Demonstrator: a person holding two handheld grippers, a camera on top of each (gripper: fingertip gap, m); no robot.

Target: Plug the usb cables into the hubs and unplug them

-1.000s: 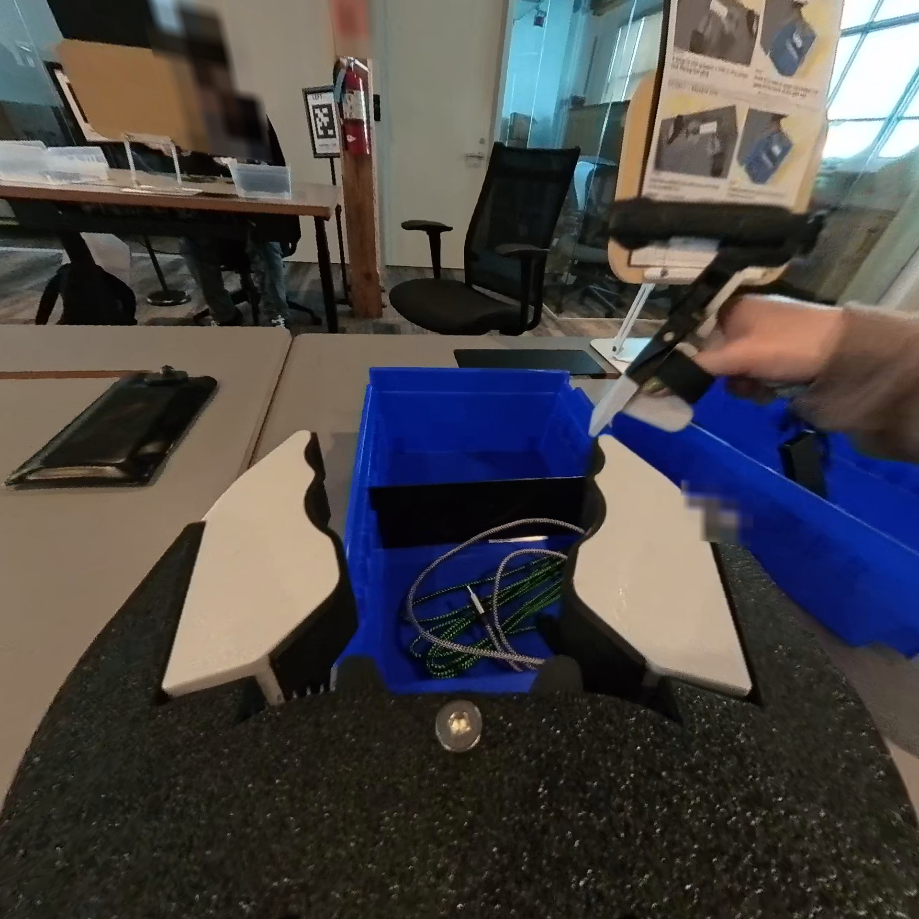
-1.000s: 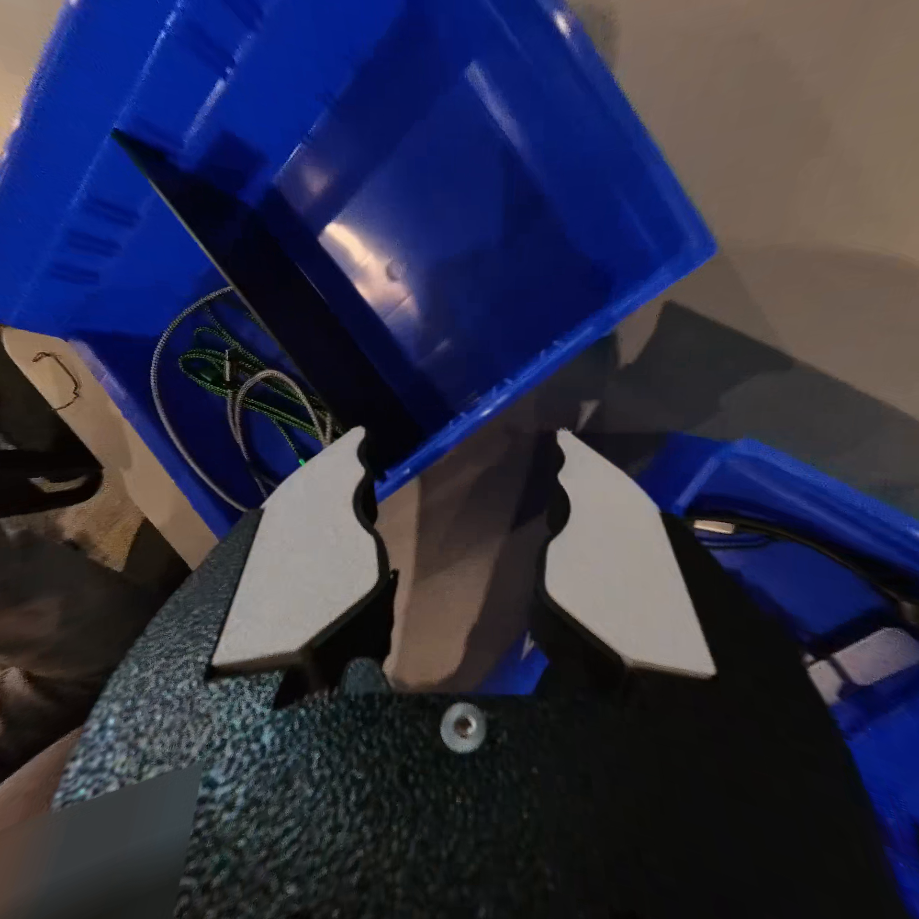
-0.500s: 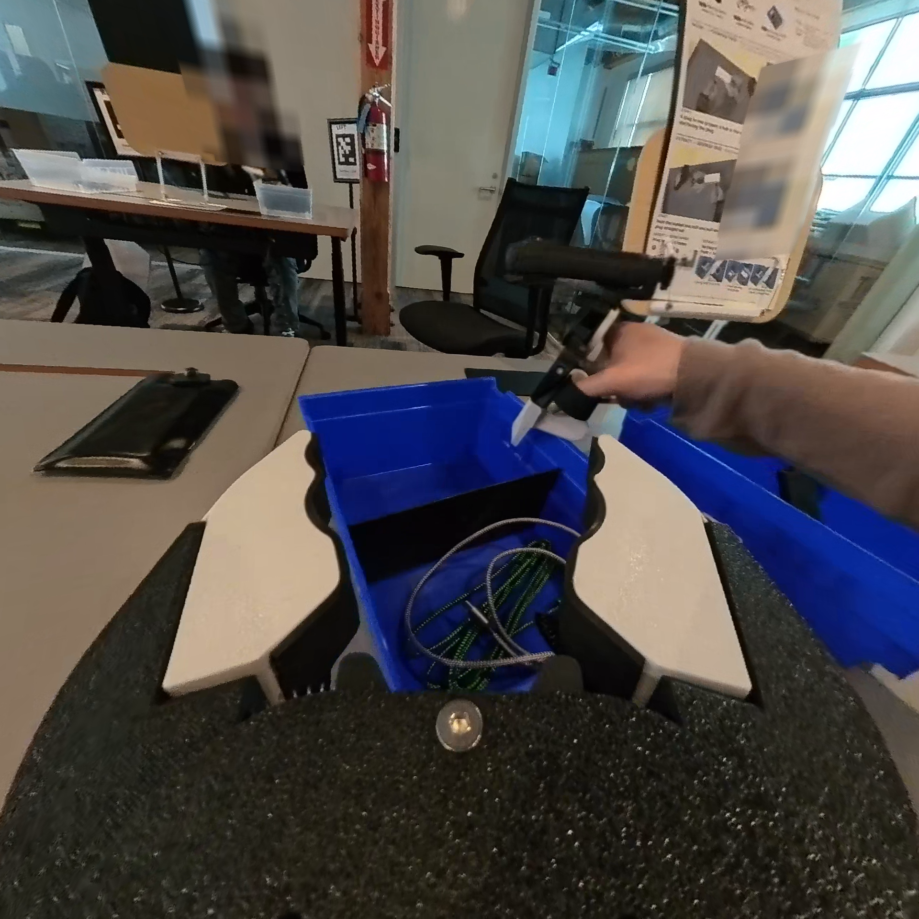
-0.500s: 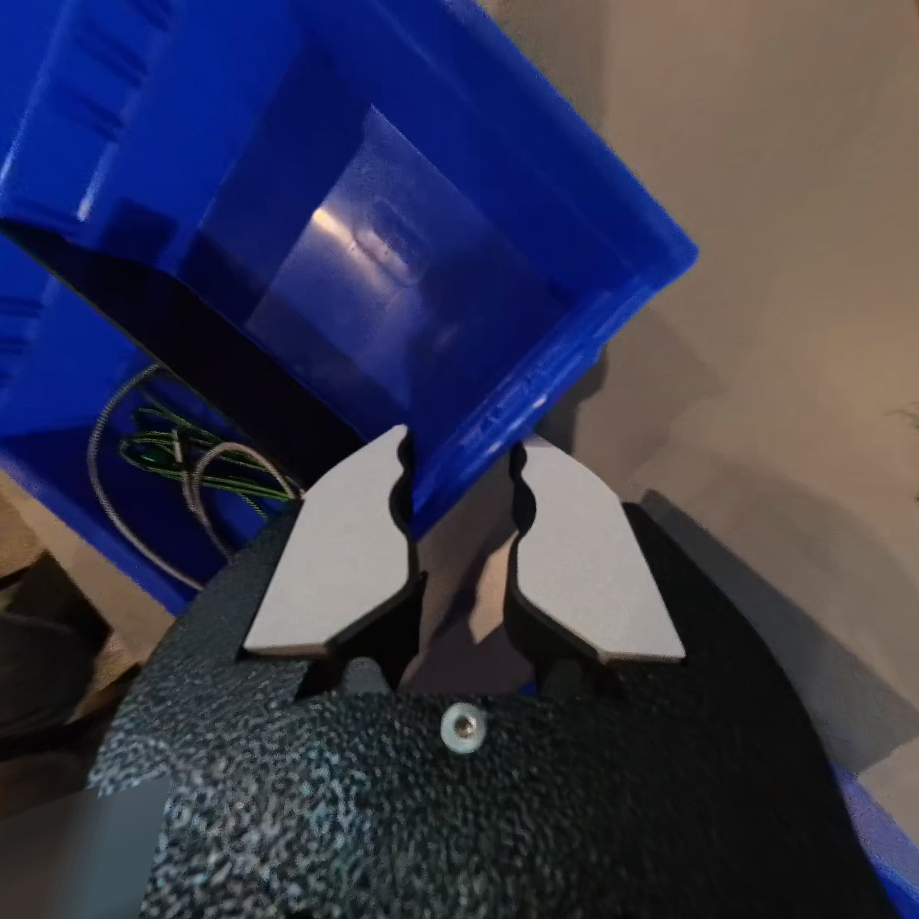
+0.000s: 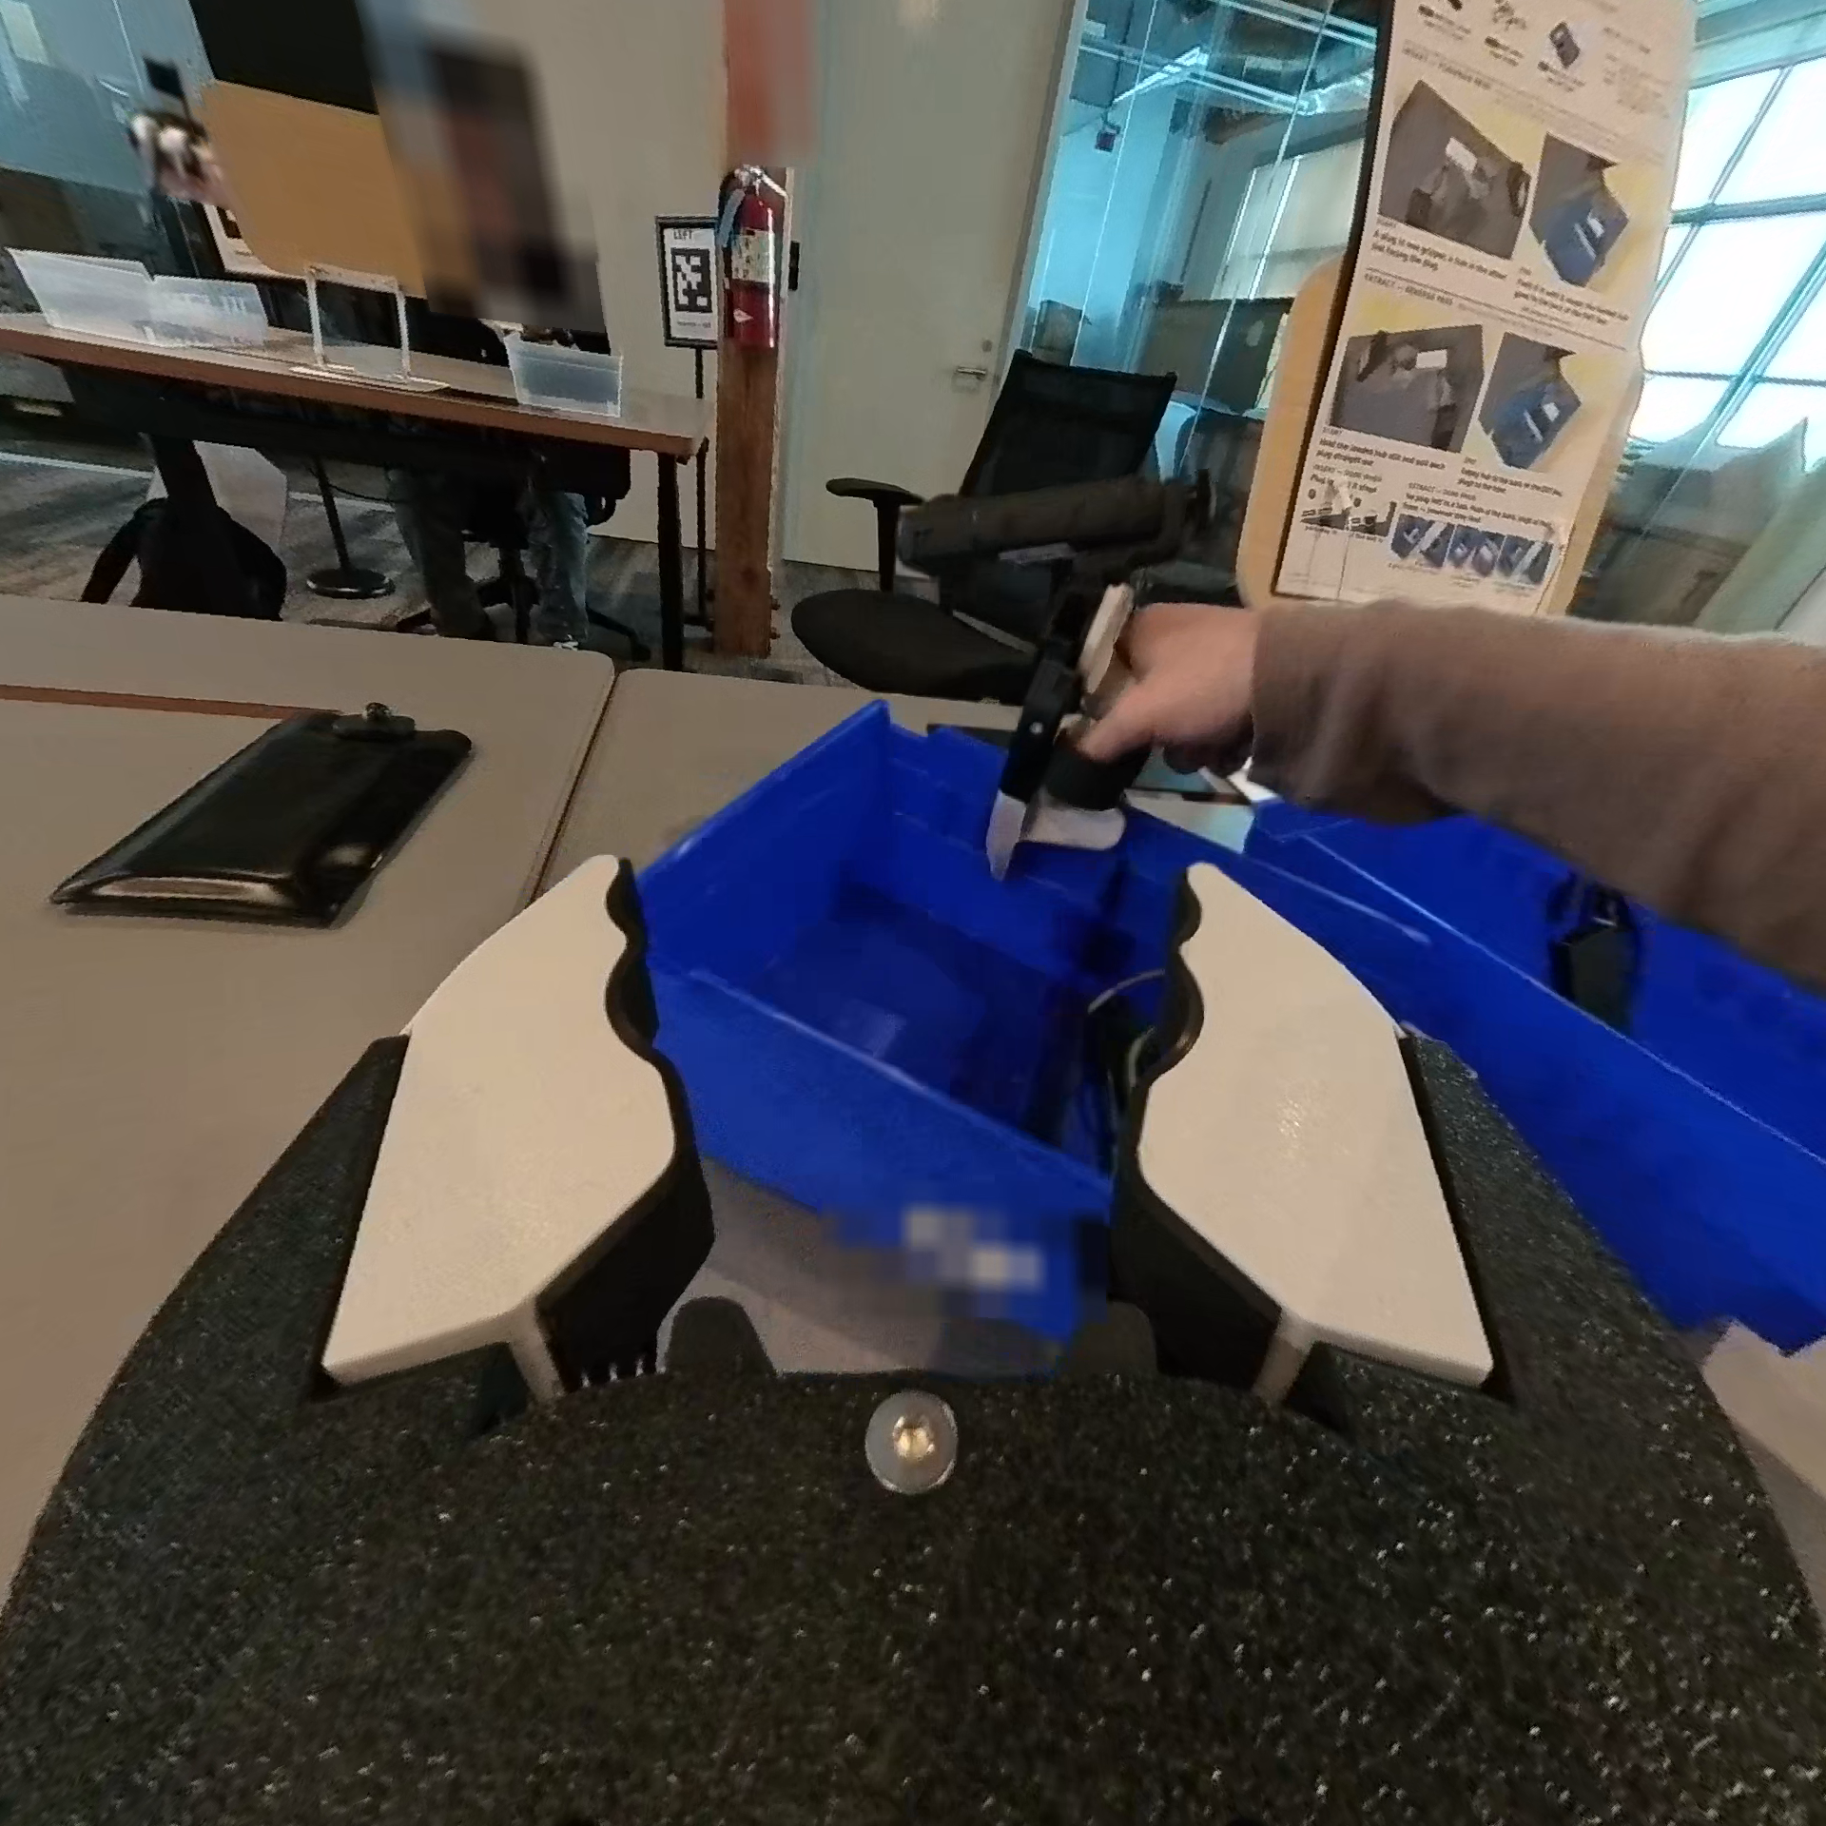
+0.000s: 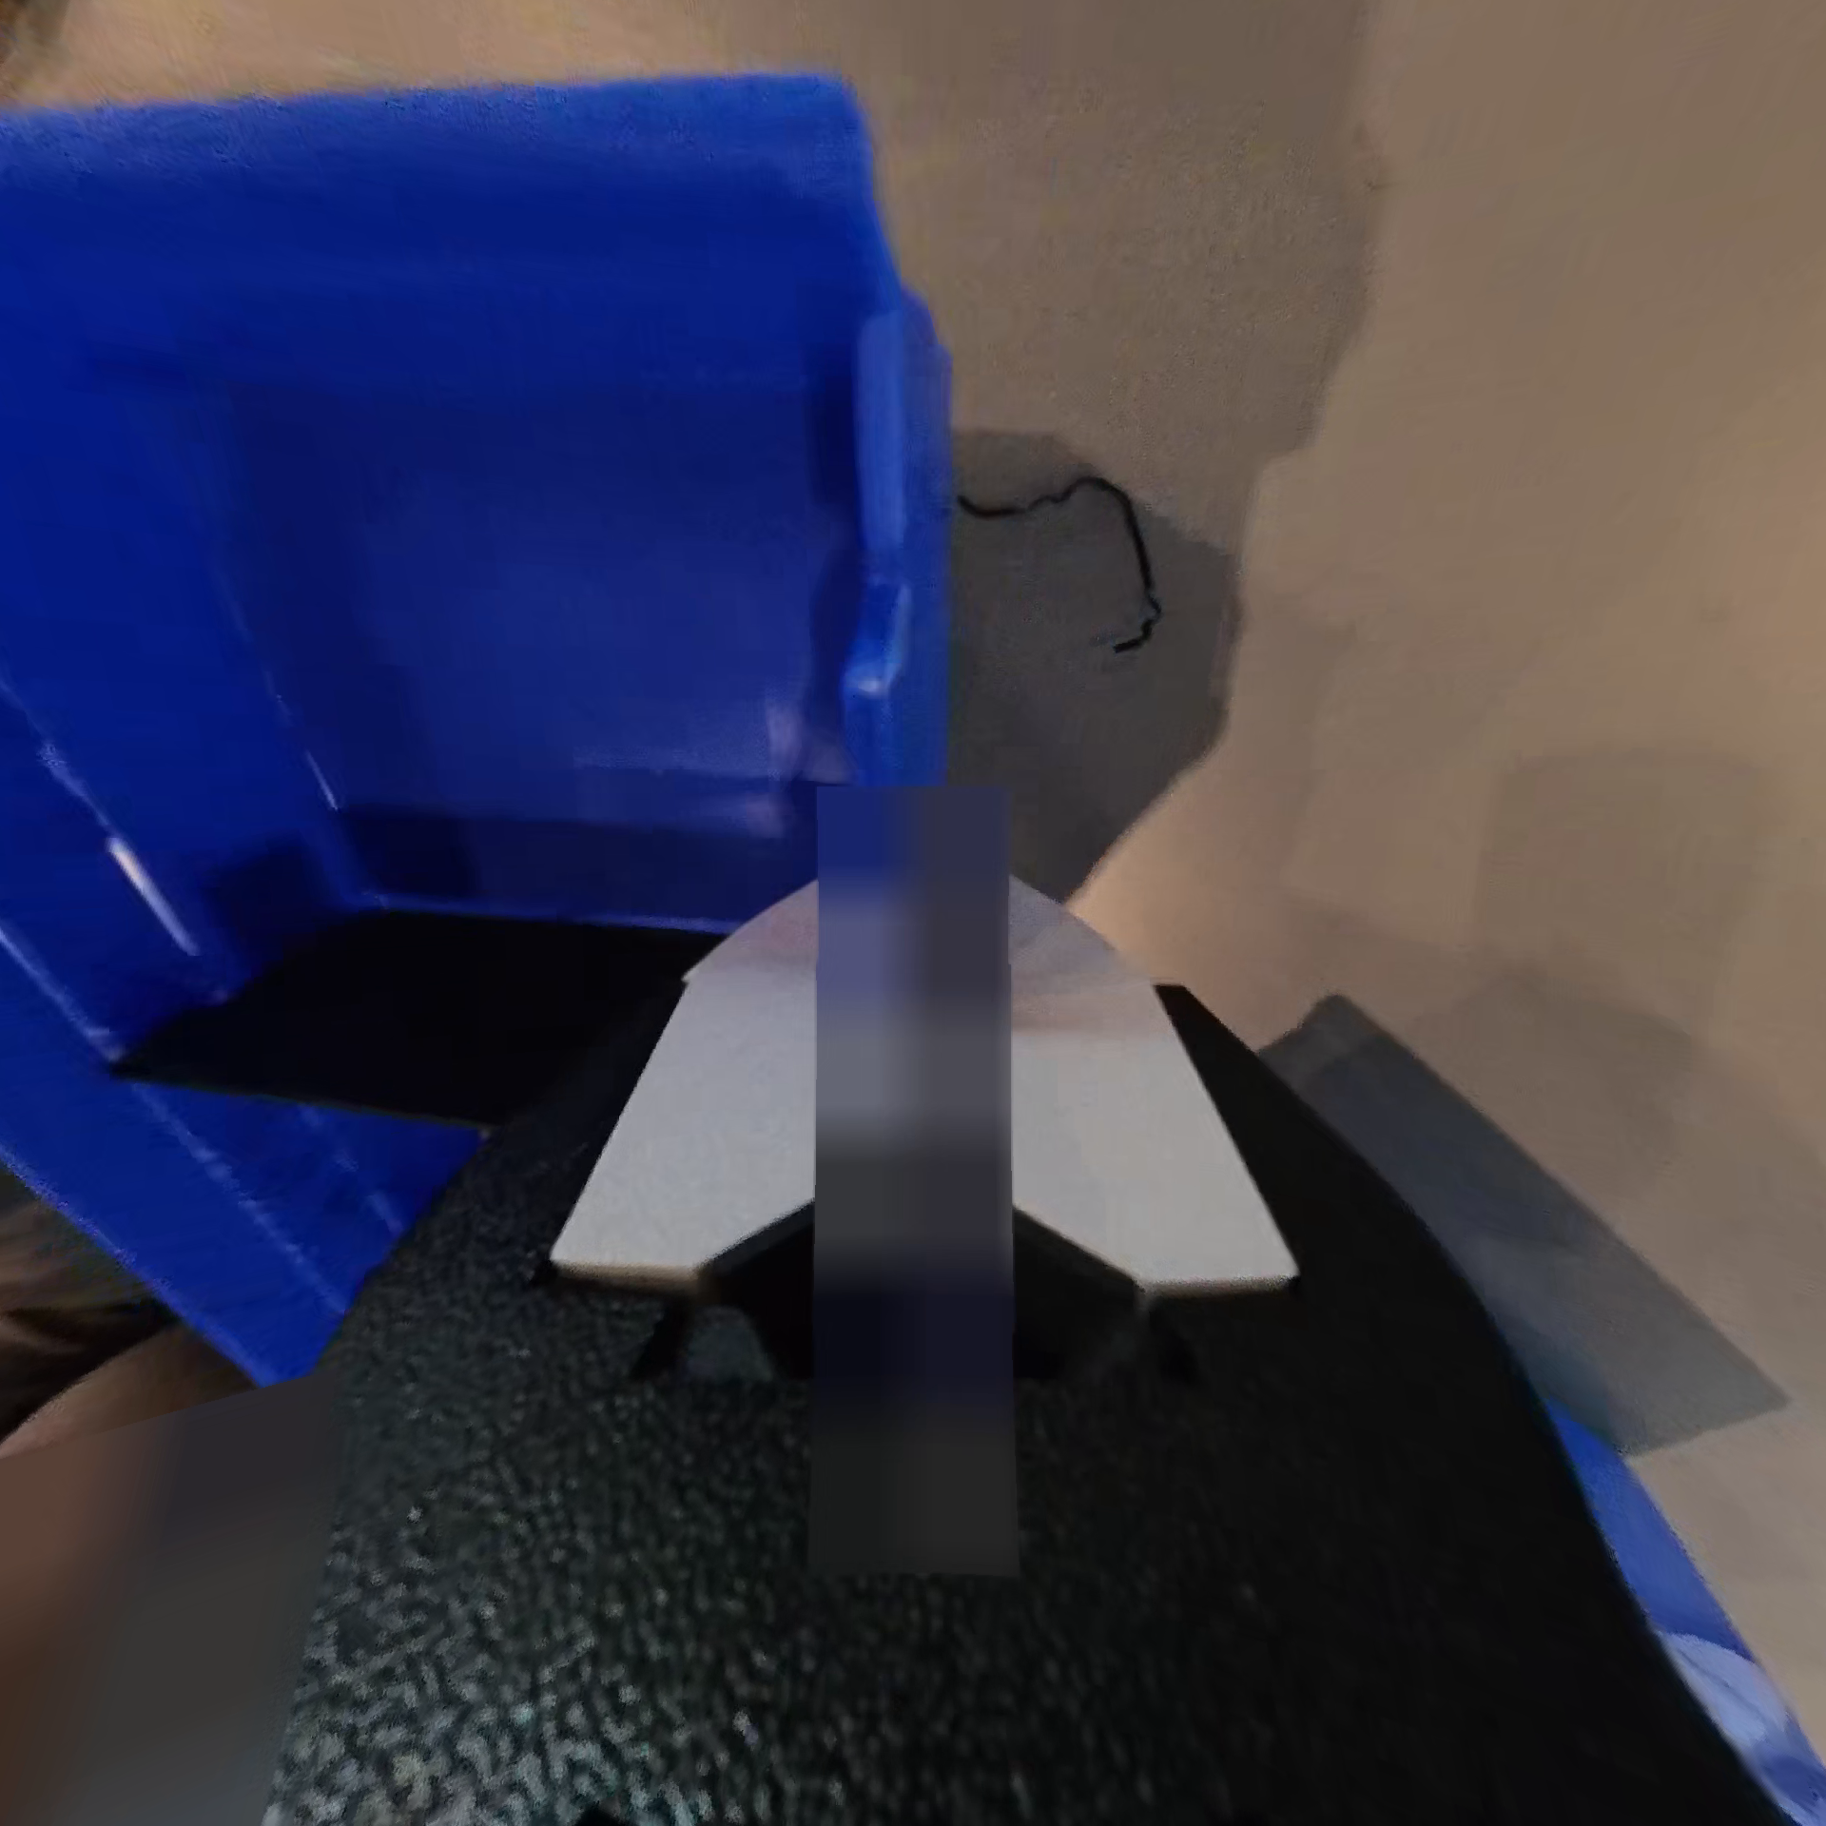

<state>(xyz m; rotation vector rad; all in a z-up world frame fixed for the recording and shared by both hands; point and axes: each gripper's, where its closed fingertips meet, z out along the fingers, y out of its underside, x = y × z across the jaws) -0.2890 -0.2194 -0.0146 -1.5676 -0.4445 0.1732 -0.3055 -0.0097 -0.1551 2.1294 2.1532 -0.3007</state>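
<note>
Your left wrist view takes in two blue bins: the near blue bin [image 5: 889, 1107] between your left gripper [image 5: 904, 998], jaws wide apart and empty, and a second blue bin [image 5: 1541, 1067] just beside it on the desk [image 5: 198, 1037]. Only a loop of one cable [image 5: 1121, 998] shows inside the near bin. Your right gripper [image 5: 1023, 840] clamps that bin's far wall. Your right wrist view shows what the left cannot: its jaws drawn together, a mosaic patch hiding the gap.
</note>
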